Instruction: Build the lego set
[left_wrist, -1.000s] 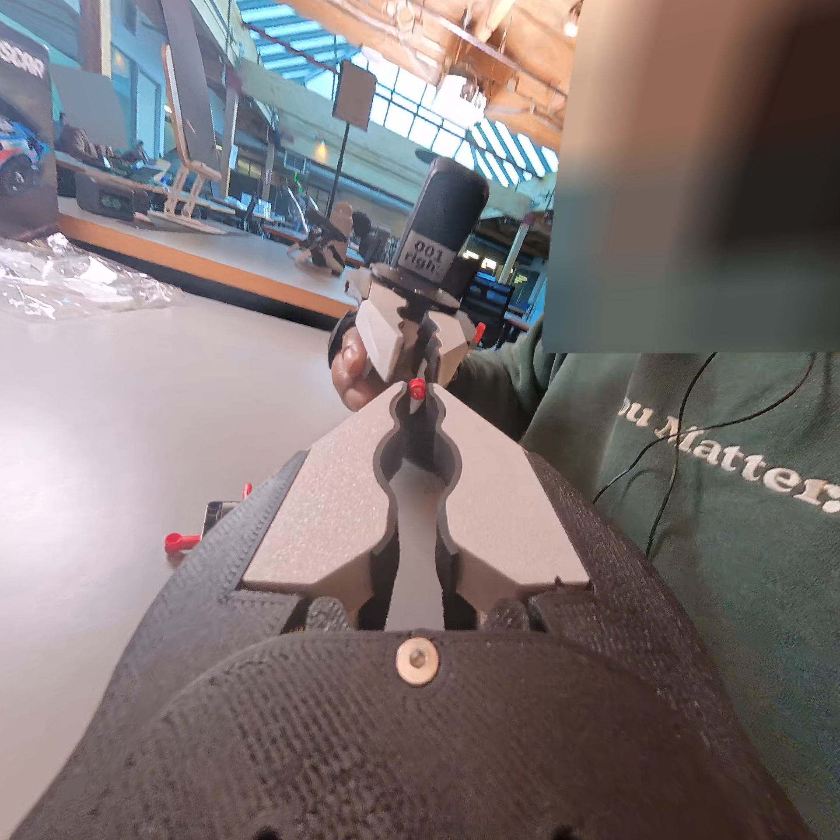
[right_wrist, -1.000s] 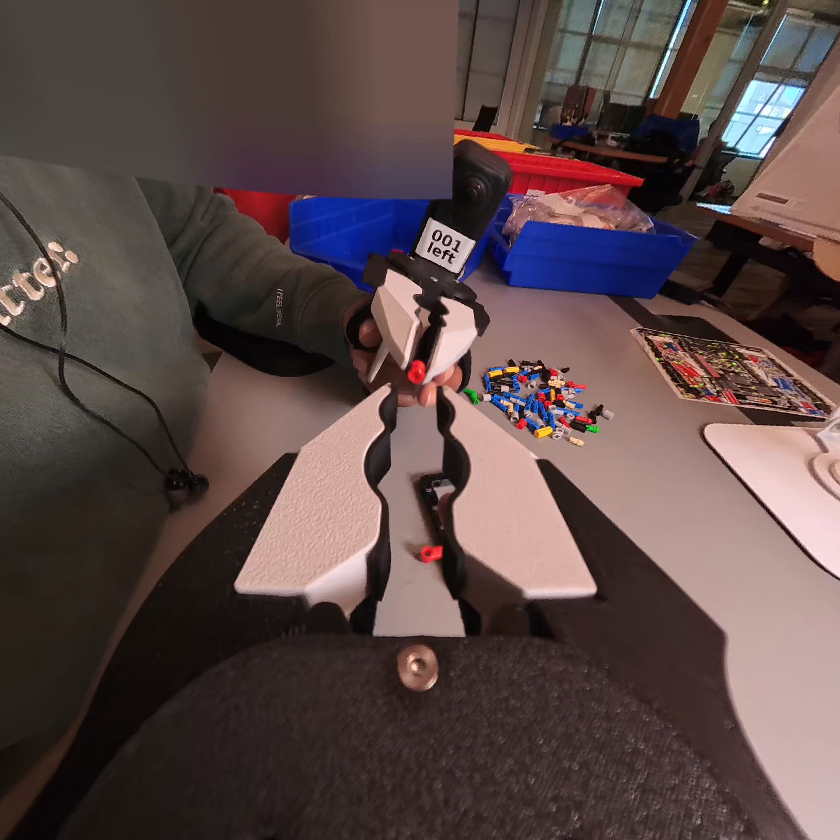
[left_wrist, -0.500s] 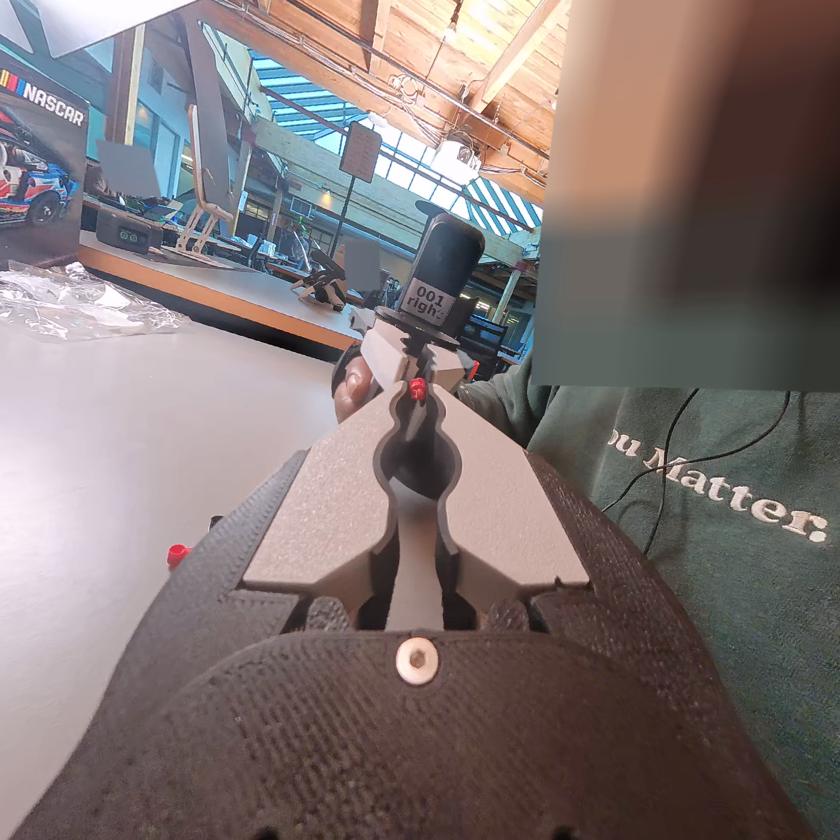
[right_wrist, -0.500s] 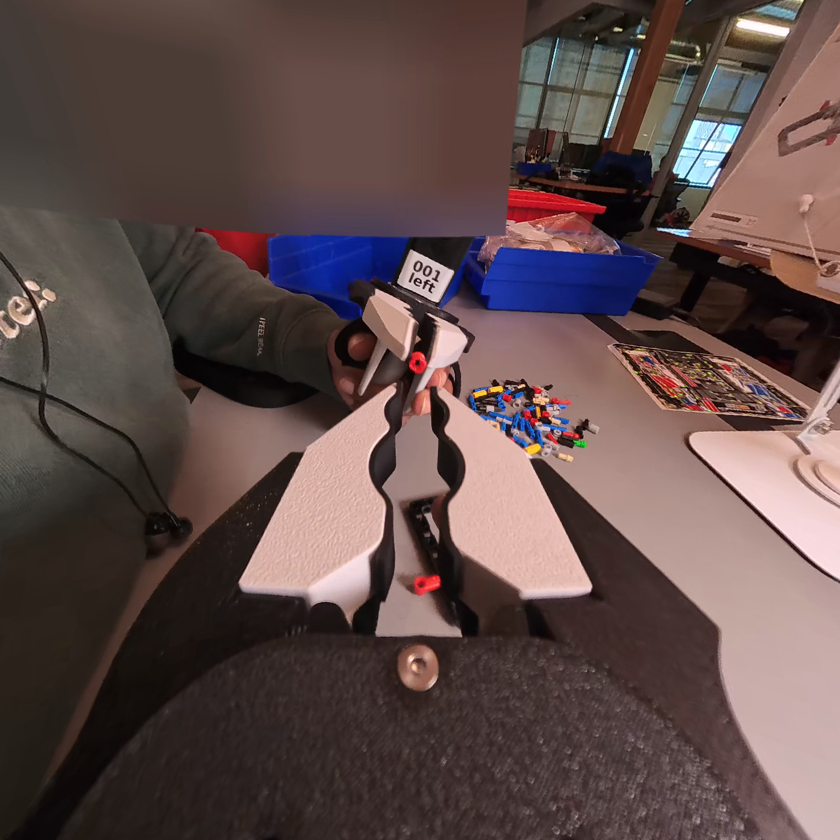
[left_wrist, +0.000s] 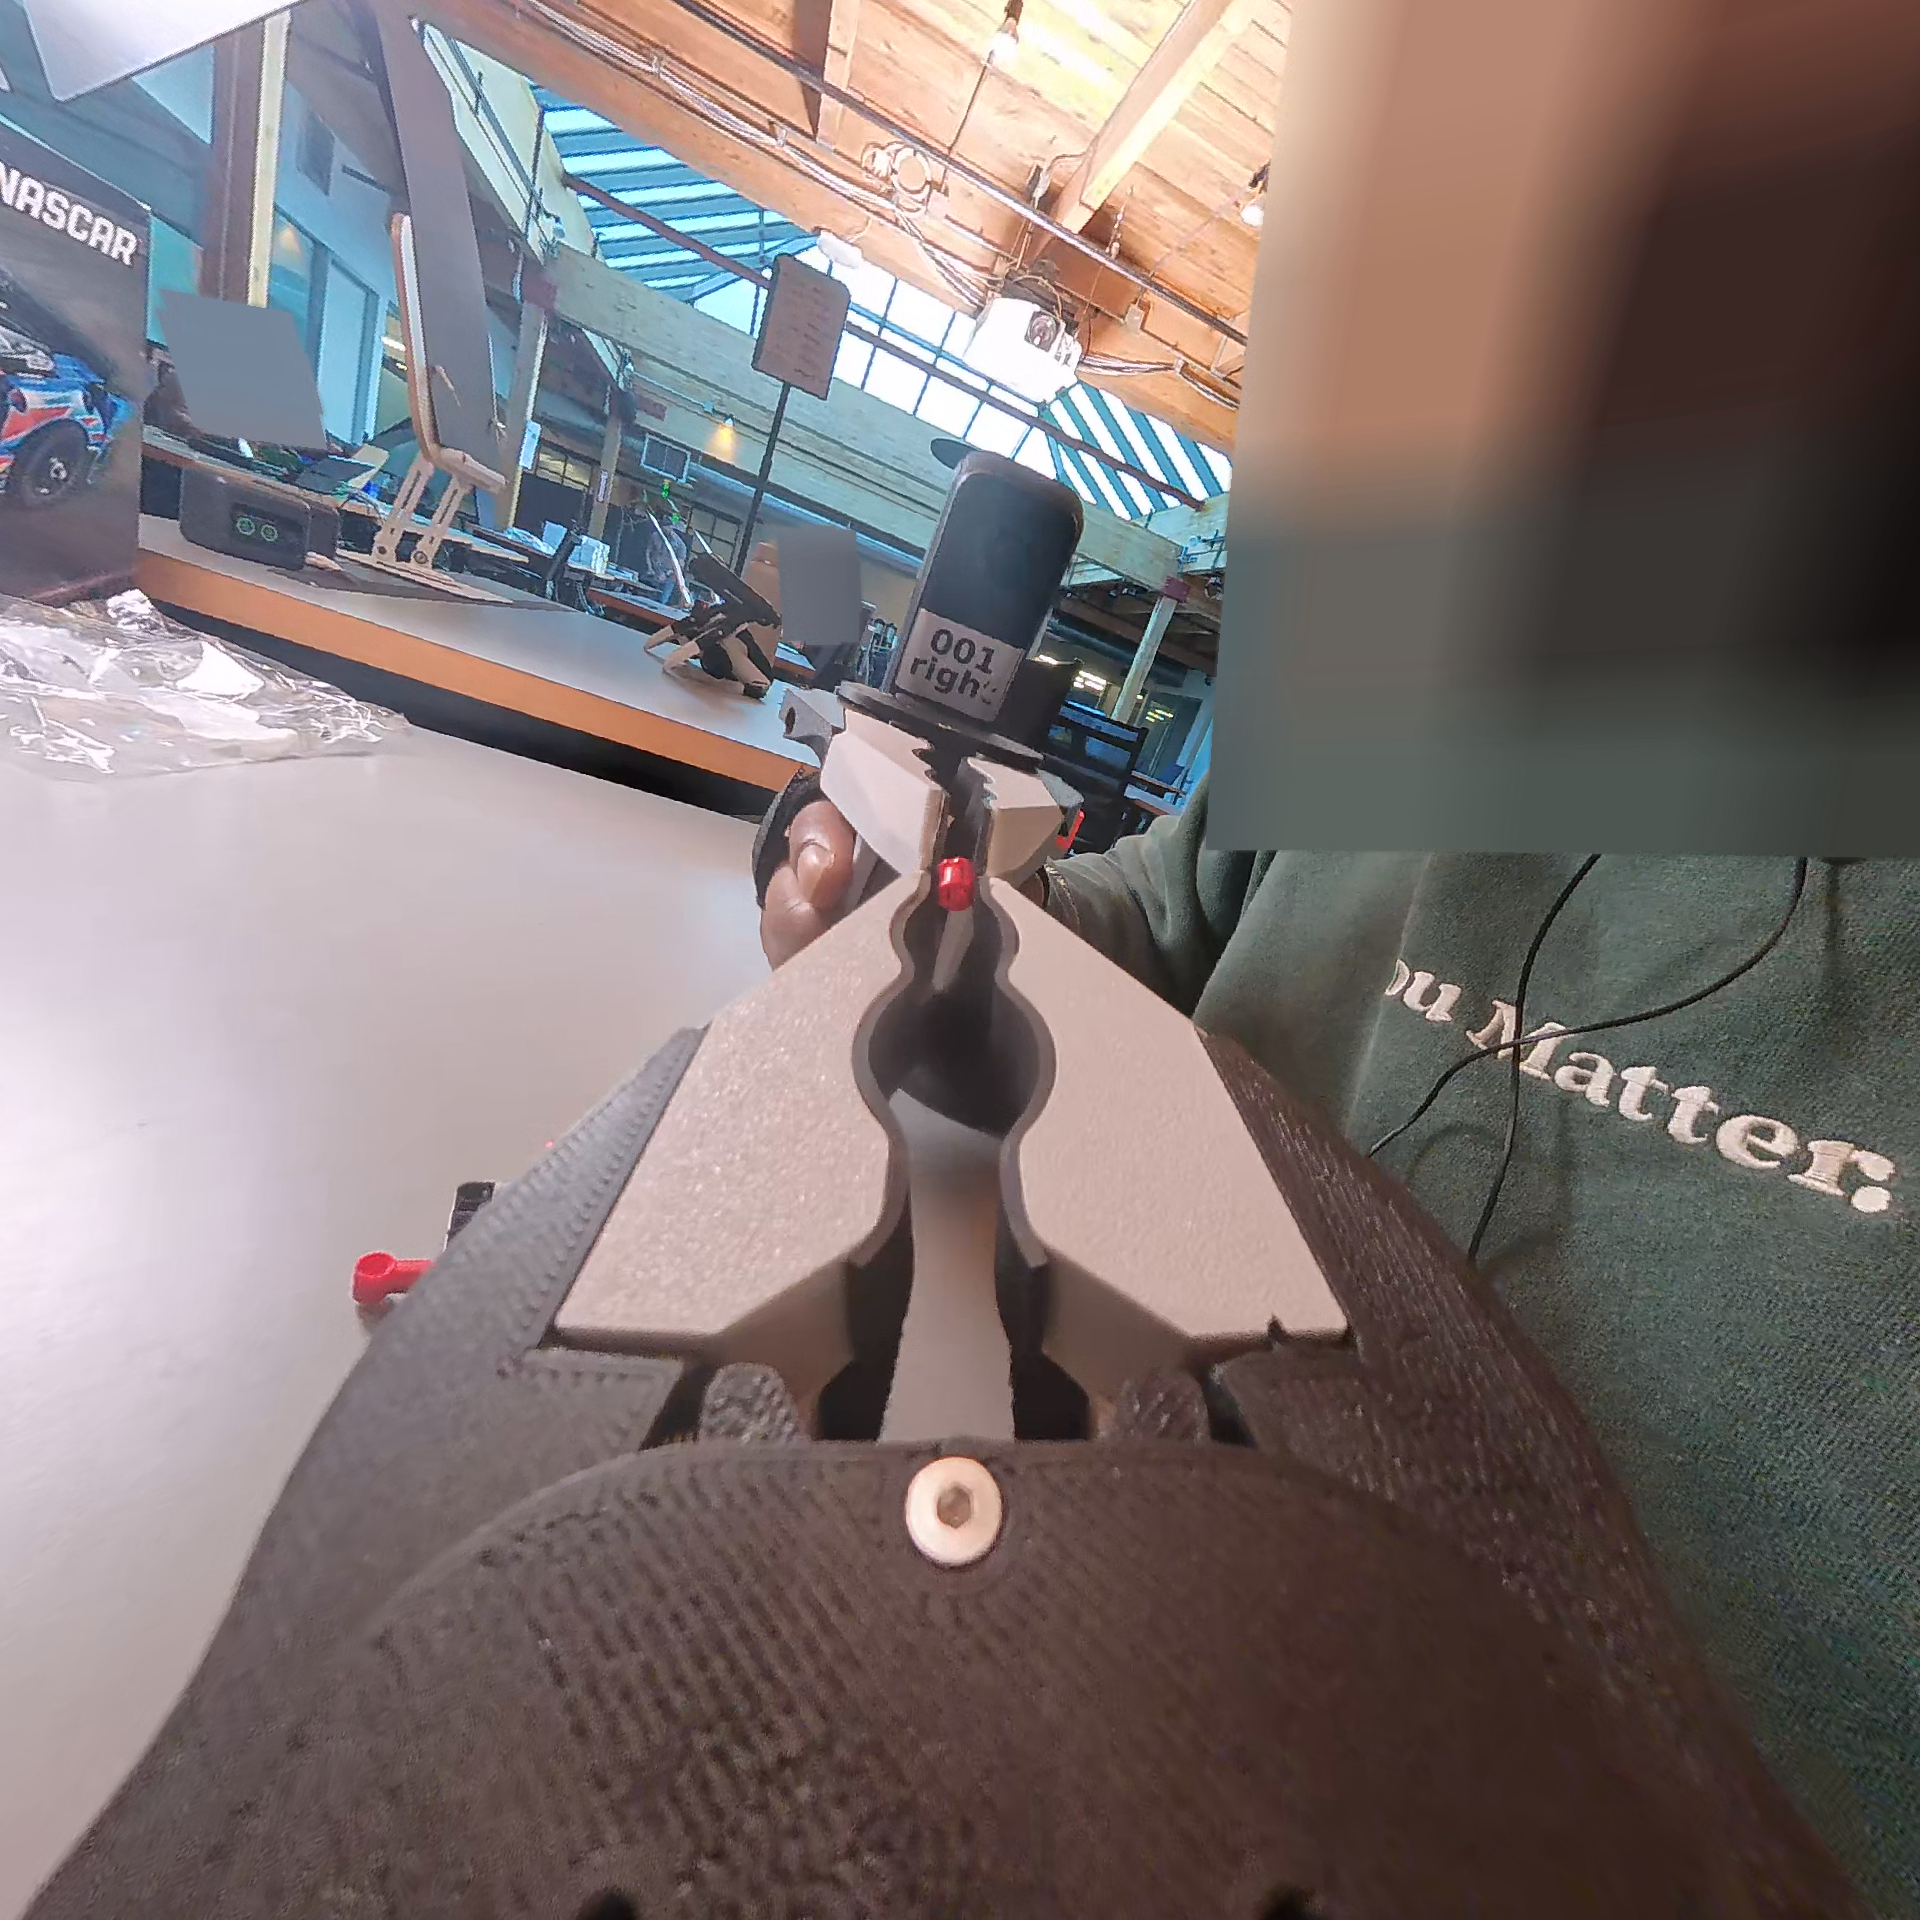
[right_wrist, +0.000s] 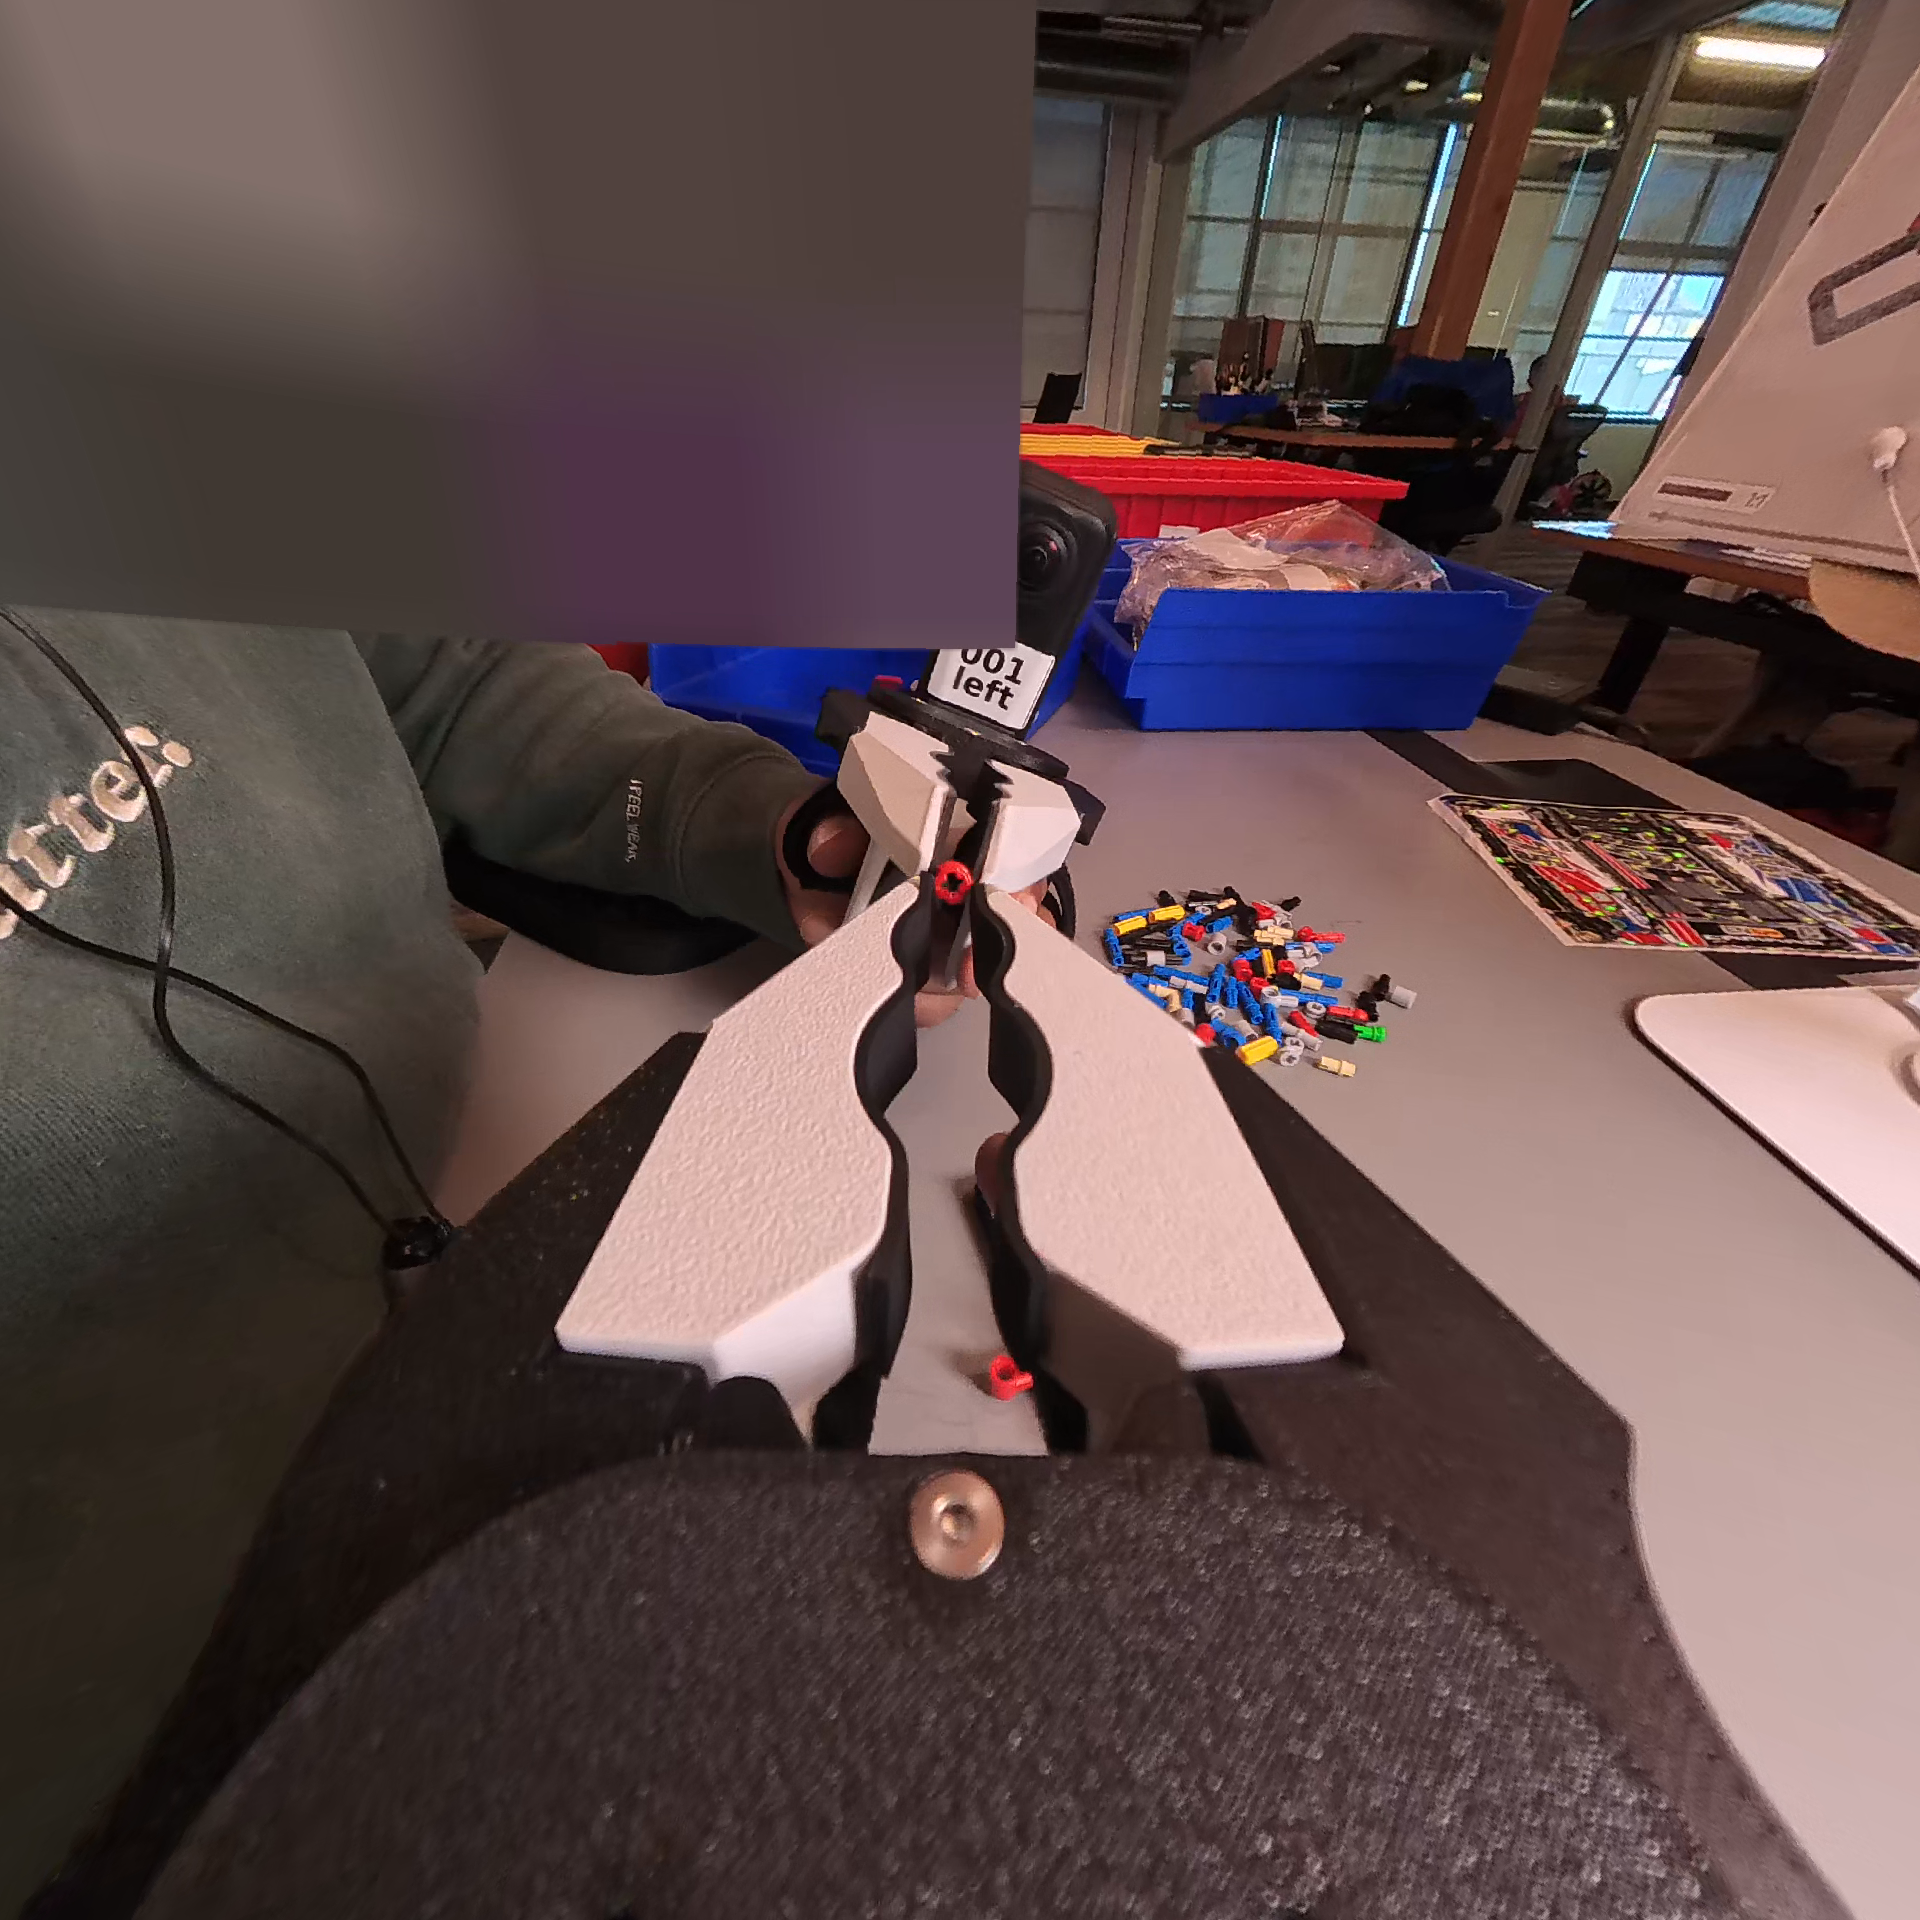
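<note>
Risk sits at the tiny red pin (left_wrist: 951, 885), pinched tip to tip above the bench (left_wrist: 260, 987) between left gripper (left_wrist: 954, 902) and right gripper (right_wrist: 951, 902), both jaws closed on it: any twist could flick it away among the loose pieces (right_wrist: 1247, 977).

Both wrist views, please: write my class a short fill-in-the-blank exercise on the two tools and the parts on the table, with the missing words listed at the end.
1. The small piece where the two tool tips meet is coloured ____.
2. The bin holding a plastic bag is coloured ____.
3. The loose pile lies on the ____.
4. The sheet beyond the pile lies ____ on the table.

Missing words: red; blue; table; flat
</note>
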